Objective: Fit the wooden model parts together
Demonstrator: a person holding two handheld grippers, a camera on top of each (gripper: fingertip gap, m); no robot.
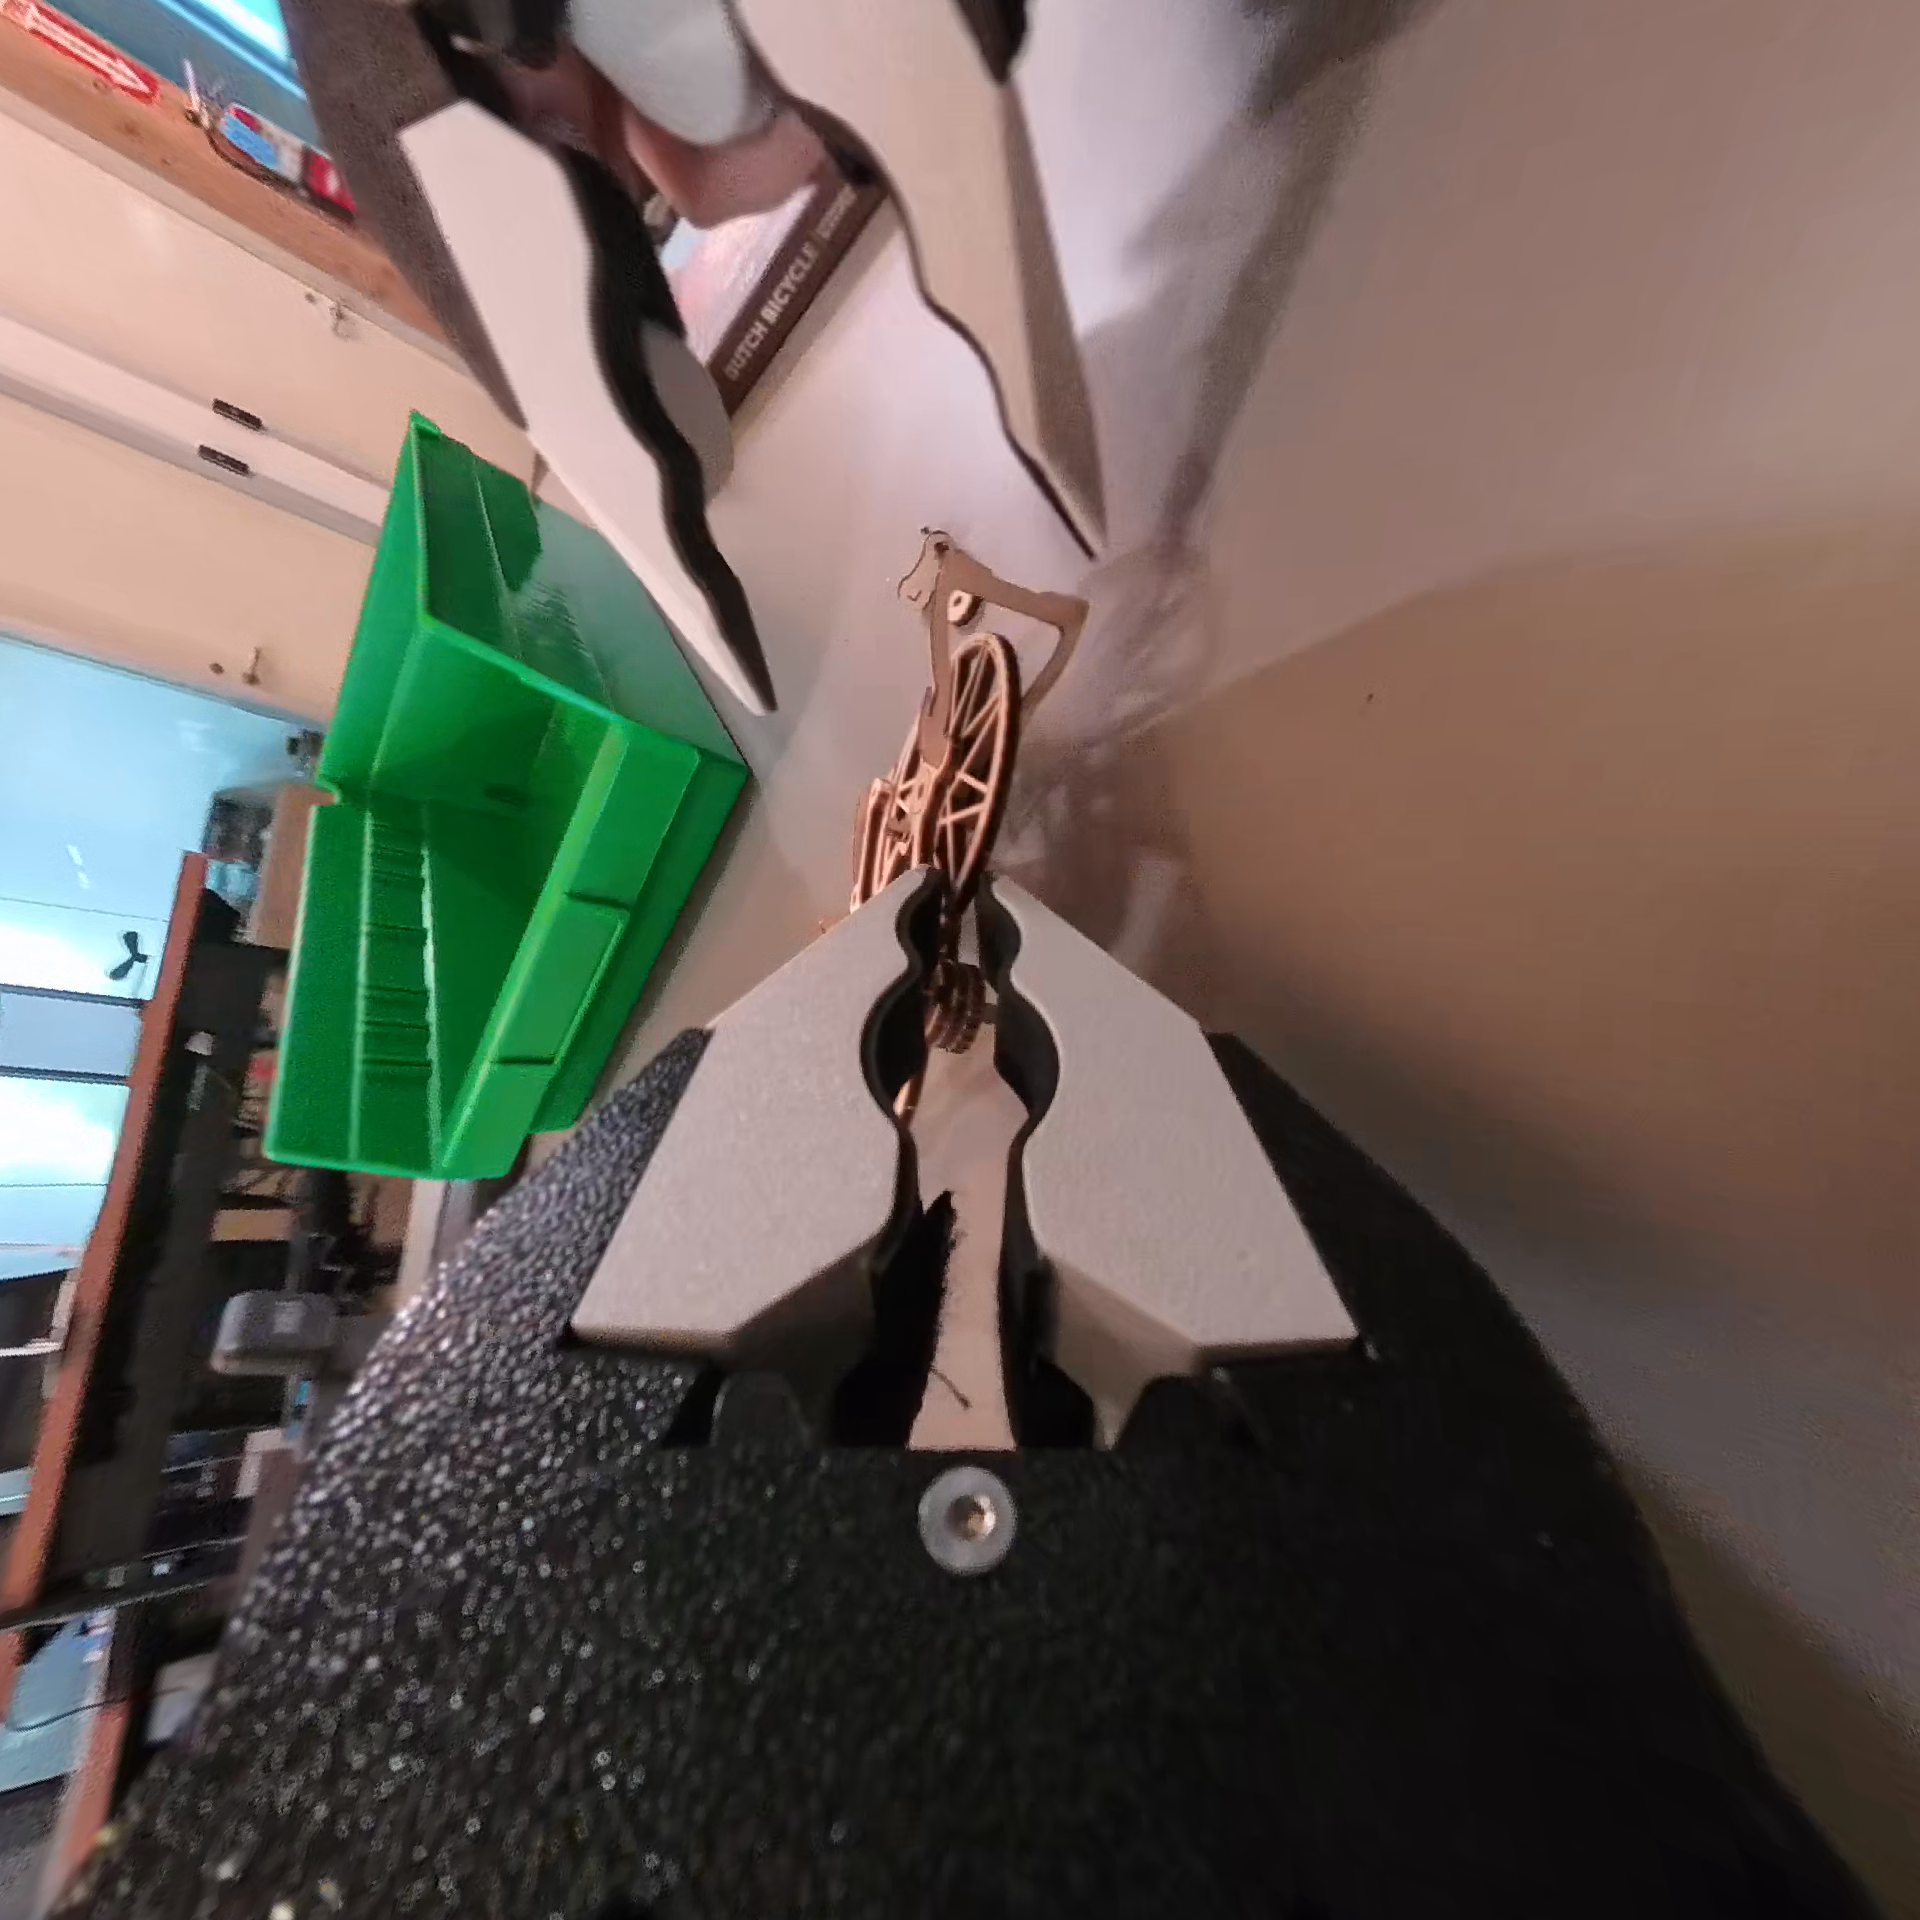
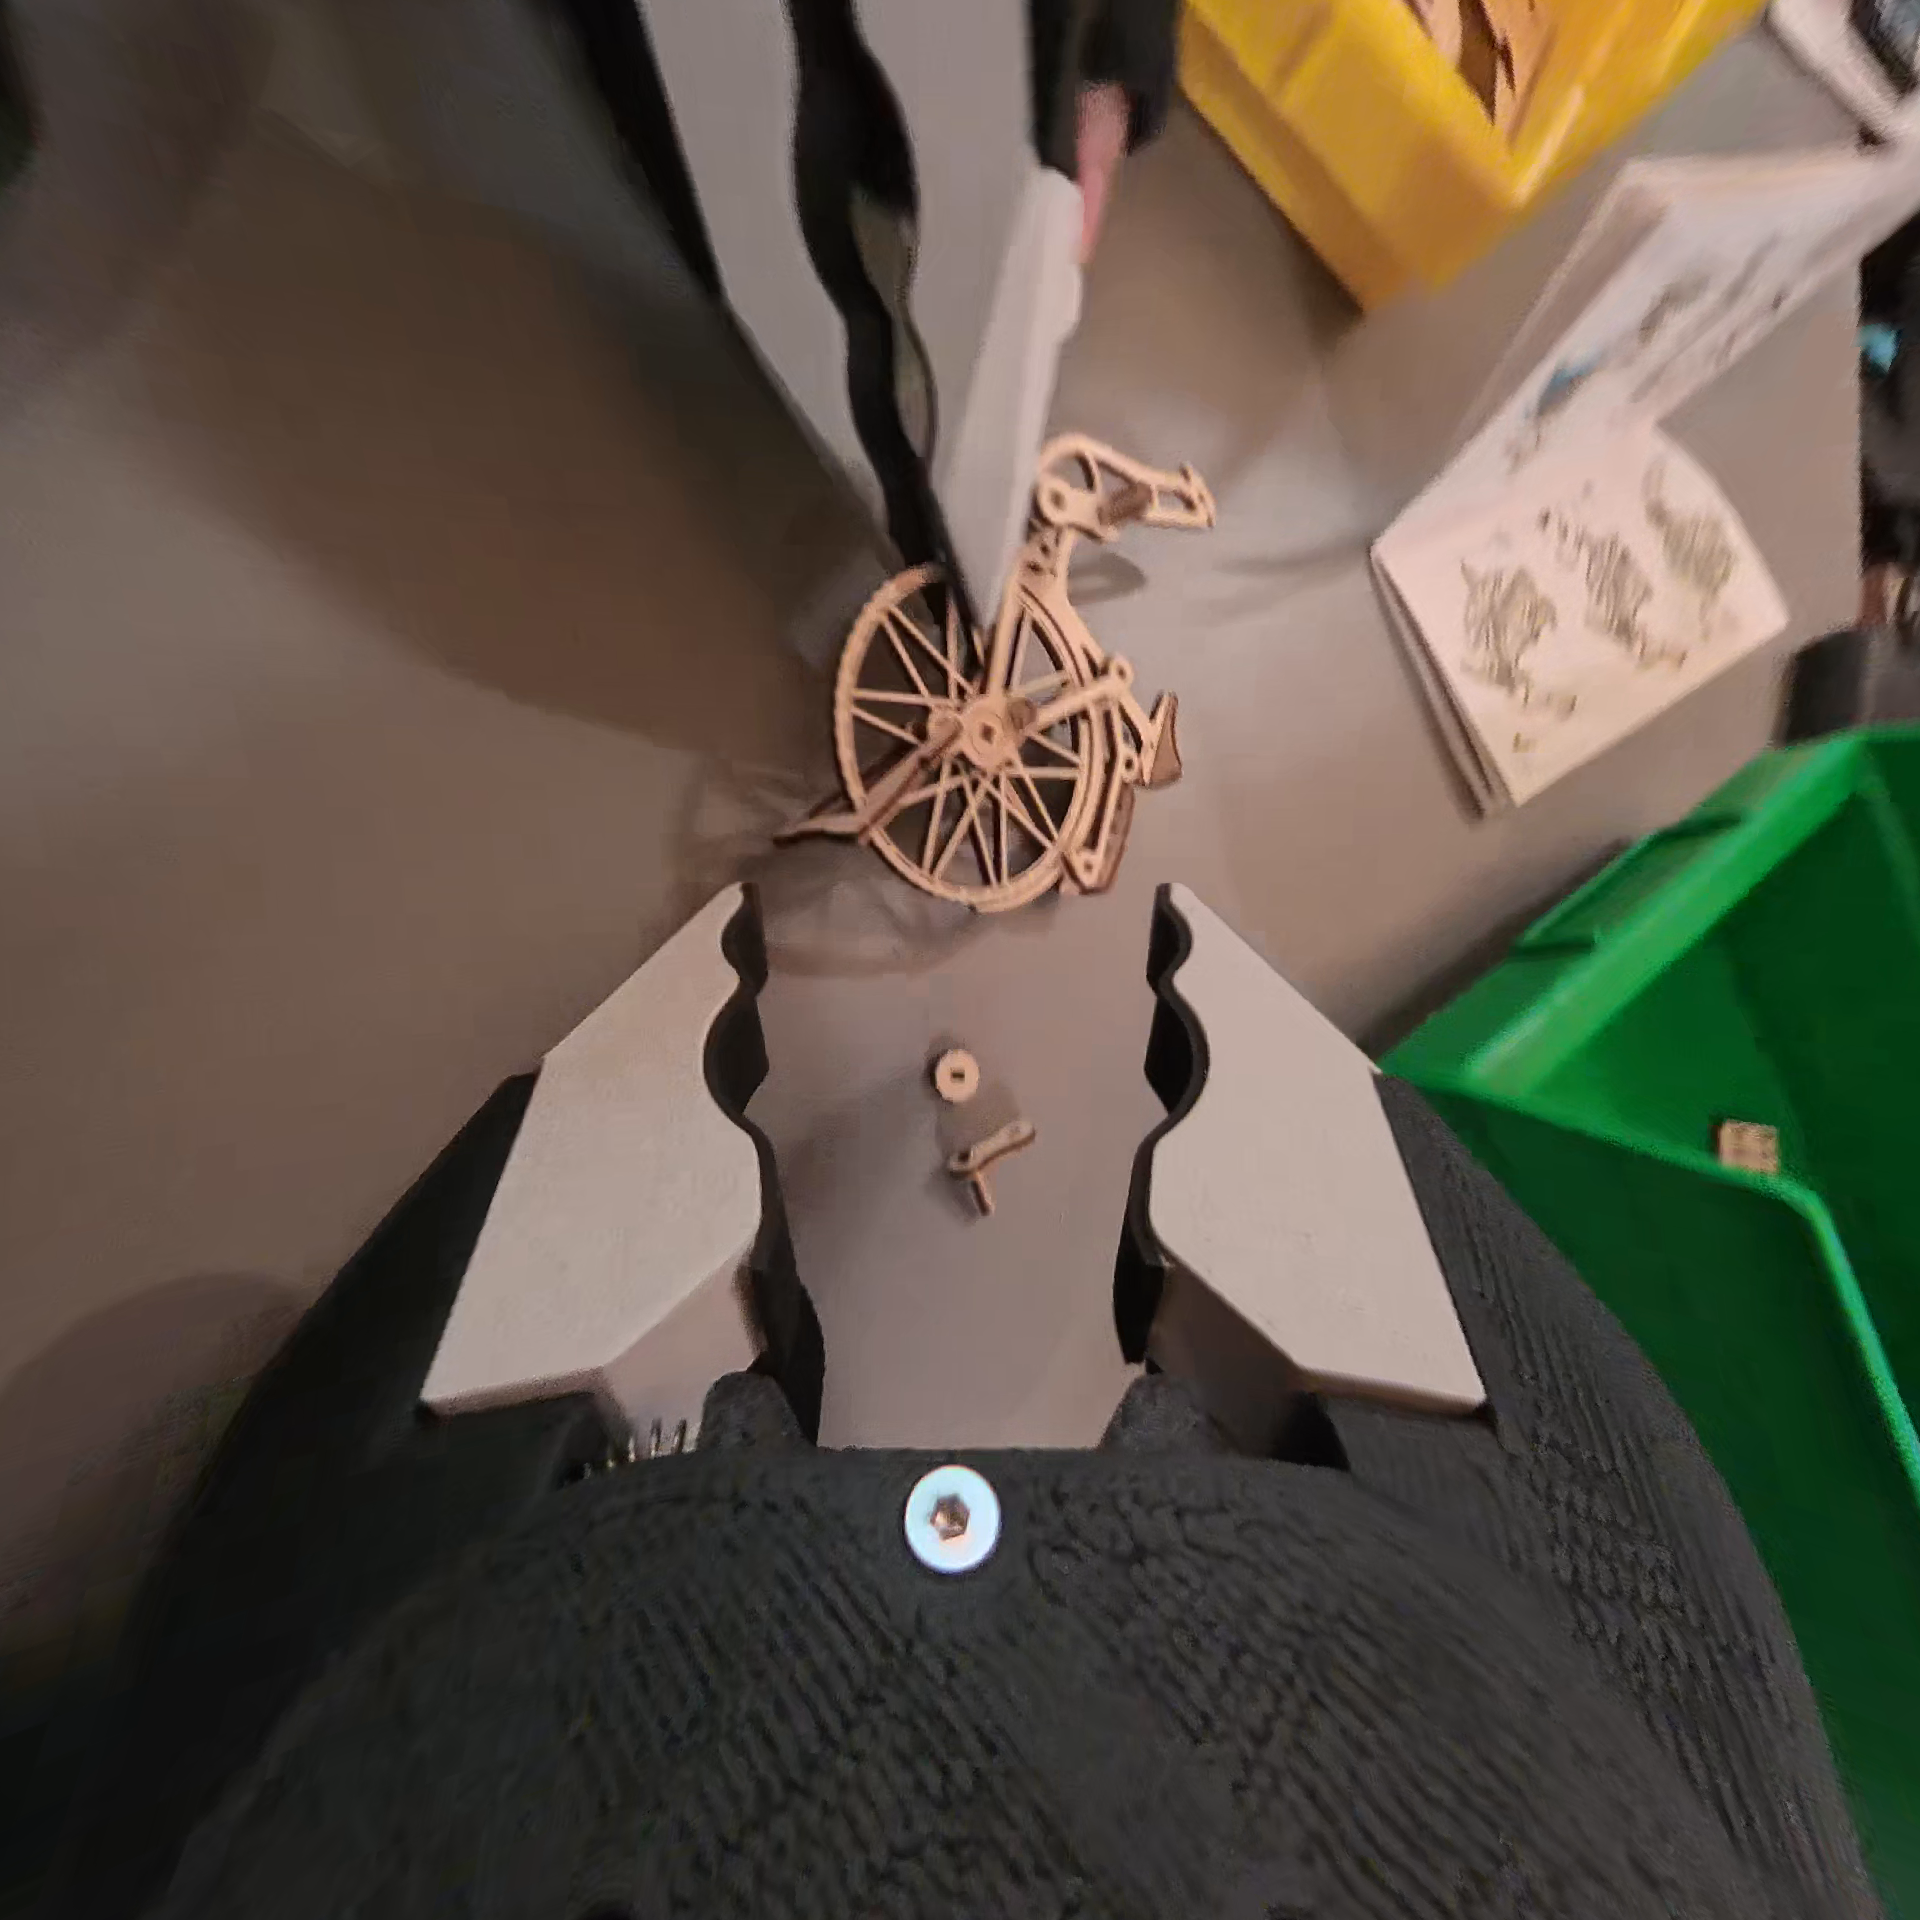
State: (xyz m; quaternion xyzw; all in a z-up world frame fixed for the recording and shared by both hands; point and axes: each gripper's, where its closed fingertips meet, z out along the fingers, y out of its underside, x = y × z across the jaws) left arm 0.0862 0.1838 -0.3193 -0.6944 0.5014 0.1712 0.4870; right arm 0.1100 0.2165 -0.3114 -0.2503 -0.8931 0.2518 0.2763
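Note:
A partly built wooden bicycle model (image 1: 966, 727) stands on the grey table (image 2: 364, 623). My left gripper (image 1: 961, 883) is shut on its wheel end and holds it upright. In the right wrist view the left gripper (image 2: 971, 592) pinches the rim of the bicycle model (image 2: 977, 727) from above. My right gripper (image 2: 956, 894) is open and empty, just short of the model. Between its fingers a small round wooden washer (image 2: 956, 1073) and a small wooden crank piece (image 2: 987, 1148) lie on the table. The open right gripper (image 1: 927, 620) also shows beyond the model in the left wrist view.
A green bin (image 2: 1714, 1039) stands to the right of my right gripper and also shows in the left wrist view (image 1: 488, 831). A yellow bin (image 2: 1403, 135) with wooden sheets and an open instruction booklet (image 2: 1579, 603) lie at the far right. The kit box (image 1: 790, 291) lies behind.

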